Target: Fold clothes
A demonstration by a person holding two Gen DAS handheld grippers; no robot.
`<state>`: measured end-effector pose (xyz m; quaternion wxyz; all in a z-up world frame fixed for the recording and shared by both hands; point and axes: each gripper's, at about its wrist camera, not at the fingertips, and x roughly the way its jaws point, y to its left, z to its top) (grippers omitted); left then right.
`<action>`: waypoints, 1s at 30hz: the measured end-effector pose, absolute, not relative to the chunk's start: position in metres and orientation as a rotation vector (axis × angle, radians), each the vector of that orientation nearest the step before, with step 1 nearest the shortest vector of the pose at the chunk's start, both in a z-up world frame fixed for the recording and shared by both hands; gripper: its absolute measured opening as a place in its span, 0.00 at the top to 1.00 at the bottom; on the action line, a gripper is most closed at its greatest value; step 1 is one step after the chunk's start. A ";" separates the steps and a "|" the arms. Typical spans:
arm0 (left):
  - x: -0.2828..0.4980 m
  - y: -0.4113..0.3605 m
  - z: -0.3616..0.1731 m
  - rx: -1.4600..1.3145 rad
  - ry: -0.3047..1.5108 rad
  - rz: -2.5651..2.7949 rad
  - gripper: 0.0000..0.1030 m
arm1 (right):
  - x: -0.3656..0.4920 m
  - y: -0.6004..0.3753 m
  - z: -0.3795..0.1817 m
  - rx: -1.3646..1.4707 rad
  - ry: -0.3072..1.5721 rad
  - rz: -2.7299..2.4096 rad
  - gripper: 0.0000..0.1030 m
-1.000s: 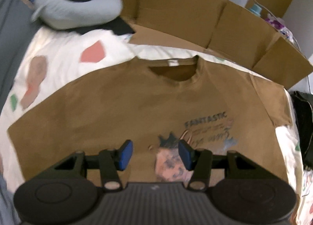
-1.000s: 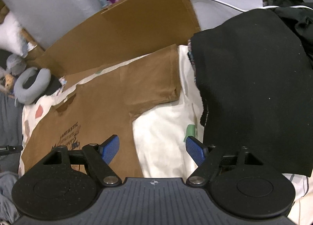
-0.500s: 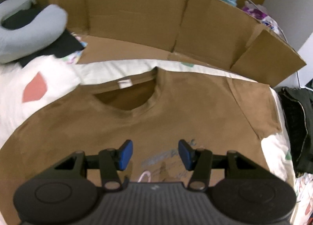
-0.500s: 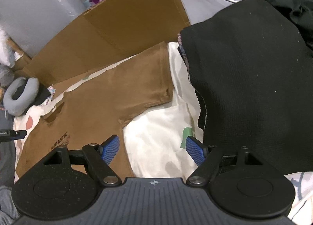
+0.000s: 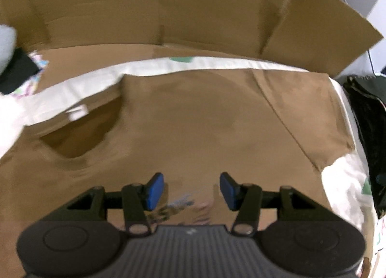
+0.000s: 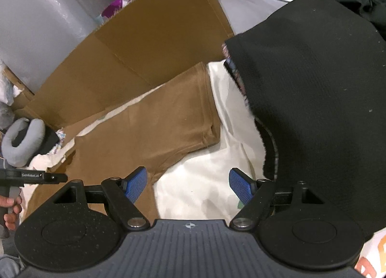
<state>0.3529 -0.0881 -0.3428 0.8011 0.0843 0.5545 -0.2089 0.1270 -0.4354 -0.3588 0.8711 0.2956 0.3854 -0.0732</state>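
- white patterned bedsheet (image 6: pixel 205 181) under both tools
- flattened brown cardboard (image 5: pixel 193 12) propped beyond
- left gripper (image 5: pixel 191 190) spread, empty, over brown t-shirt (image 5: pixel 205 121)
- right gripper (image 6: pixel 188 185) spread, empty; black fabric (image 6: pixel 313 97) to its right

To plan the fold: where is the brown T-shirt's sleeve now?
In the right wrist view, the sleeve lies flat on the white sheet, between cardboard and black garment.

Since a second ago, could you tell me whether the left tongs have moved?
Yes: the left tongs moved up the shirt toward the cardboard.
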 end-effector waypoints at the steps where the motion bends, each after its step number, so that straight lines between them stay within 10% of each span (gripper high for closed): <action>1: 0.353 -0.096 -0.346 0.180 1.193 -0.459 0.47 | 0.130 -0.435 -0.362 0.631 0.801 -0.153 0.22; 5: 0.345 -0.128 -0.352 0.155 1.200 -0.525 0.48 | 0.143 -0.435 -0.375 0.649 0.790 -0.172 0.22; 9: 0.331 -0.159 -0.362 0.159 1.213 -0.580 0.74 | 0.156 -0.440 -0.387 0.694 0.773 -0.180 0.25; 19: 0.311 -0.202 -0.384 0.166 1.223 -0.651 0.81 | 0.181 -0.451 -0.417 0.829 0.740 -0.229 0.41; 30: 0.300 -0.217 -0.396 0.108 1.206 -0.706 0.90 | 0.200 -0.448 -0.410 0.738 0.794 -0.283 0.88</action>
